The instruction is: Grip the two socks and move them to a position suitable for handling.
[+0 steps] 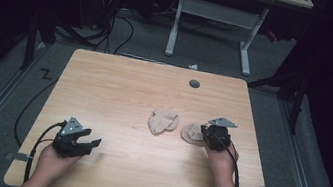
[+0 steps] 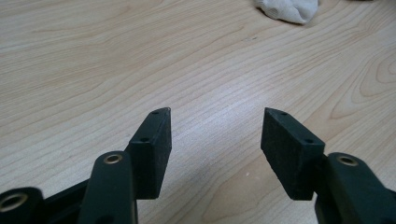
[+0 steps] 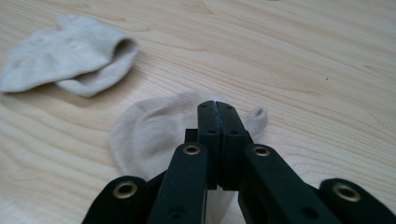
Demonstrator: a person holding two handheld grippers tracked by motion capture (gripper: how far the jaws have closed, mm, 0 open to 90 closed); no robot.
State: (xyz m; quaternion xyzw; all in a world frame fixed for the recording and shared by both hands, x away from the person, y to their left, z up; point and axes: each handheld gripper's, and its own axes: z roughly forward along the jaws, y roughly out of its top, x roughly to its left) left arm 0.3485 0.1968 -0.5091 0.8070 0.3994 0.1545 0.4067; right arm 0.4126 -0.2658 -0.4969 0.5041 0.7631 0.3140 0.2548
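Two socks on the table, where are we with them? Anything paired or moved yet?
Nothing looks done: both socks lie apart and loose on the table. In hand: the right gripper is shut over the near sock, apparently pinching it. Left: the far sock is untouched, and the left gripper is open over bare wood.

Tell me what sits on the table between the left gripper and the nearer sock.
Nothing: in the high view, bare wood runs from the left gripper to the nearer sock.
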